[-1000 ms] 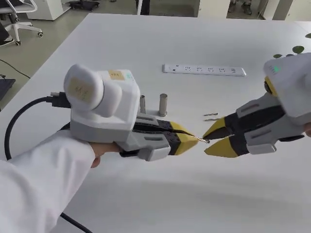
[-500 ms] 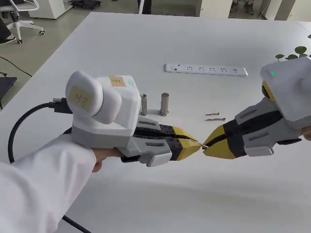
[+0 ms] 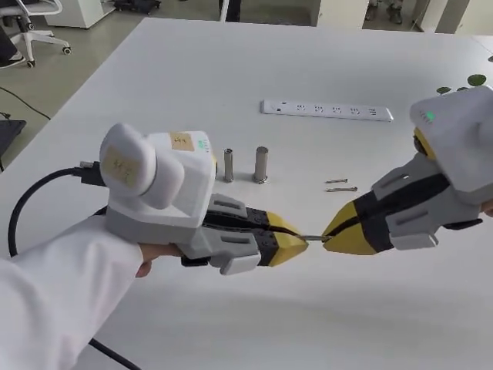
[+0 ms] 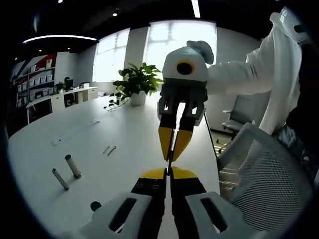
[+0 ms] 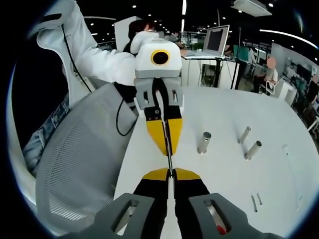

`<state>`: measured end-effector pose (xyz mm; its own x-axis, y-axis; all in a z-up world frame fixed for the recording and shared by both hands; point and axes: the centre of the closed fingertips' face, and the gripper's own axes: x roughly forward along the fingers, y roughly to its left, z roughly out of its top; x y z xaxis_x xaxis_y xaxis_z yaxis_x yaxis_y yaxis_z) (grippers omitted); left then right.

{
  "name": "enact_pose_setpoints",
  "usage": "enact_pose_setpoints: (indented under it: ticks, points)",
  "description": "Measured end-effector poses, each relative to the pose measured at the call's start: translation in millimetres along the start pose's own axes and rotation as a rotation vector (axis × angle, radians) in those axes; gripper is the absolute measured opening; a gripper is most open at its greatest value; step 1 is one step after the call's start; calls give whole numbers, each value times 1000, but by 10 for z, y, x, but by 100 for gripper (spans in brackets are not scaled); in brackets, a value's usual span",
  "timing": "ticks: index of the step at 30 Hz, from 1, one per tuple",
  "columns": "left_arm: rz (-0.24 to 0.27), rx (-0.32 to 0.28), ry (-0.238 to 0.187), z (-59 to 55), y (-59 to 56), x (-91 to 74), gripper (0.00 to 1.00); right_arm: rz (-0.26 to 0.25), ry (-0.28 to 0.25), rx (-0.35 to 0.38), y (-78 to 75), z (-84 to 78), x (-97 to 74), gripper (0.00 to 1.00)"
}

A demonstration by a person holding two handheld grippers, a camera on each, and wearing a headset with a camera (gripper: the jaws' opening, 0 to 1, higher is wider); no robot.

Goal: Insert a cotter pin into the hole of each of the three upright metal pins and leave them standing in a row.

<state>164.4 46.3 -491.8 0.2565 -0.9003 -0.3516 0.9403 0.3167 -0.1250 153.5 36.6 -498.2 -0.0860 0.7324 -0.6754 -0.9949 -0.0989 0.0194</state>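
A thin cotter pin [image 3: 314, 238] bridges the two grippers above the table. My left gripper [image 3: 302, 240] is shut on one end of it and my right gripper [image 3: 328, 237] is shut on the other, tip to tip. The same pin [image 4: 169, 162] runs from my left jaws up into the right gripper's yellow jaws, and in the right gripper view the pin [image 5: 169, 149] reaches the left gripper's jaws. Two upright metal pins [image 3: 228, 165] [image 3: 261, 165] stand behind the left gripper. Three metal pins [image 5: 203, 143] [image 5: 244, 134] [image 5: 253, 150] stand on the table.
Two spare cotter pins [image 3: 339, 186] lie on the white table [image 3: 231, 69] right of the metal pins. A white power strip [image 3: 326, 110] lies further back. An office chair [image 3: 23, 31] stands off the far left corner, and a mesh chair [image 4: 259, 169] is close by.
The right gripper's jaws, open a second ago, have shut on the pin's free end. The left gripper has drawn slightly left, so more of the pin shows between the tips.
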Motion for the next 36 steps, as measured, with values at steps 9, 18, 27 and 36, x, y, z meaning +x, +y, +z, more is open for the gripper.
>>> enact_pose_setpoints:
  ticks: [9, 18, 27, 36]
  points:
    - [21, -29, 1, -33, 47, -18, 0, -28, 13, -19, -51, 15, 17, 0]
    - [87, -2, -33, -3, 175, -72, 4, -60, 17, -24, -143, 71, 24, 0]
    - [251, 28, -8, -167, 520, -249, 27, -109, 45, 51, -340, -10, 107, 0]
    - [383, -39, -4, -375, 847, -371, 40, -116, 69, 101, -441, -125, 290, 0]
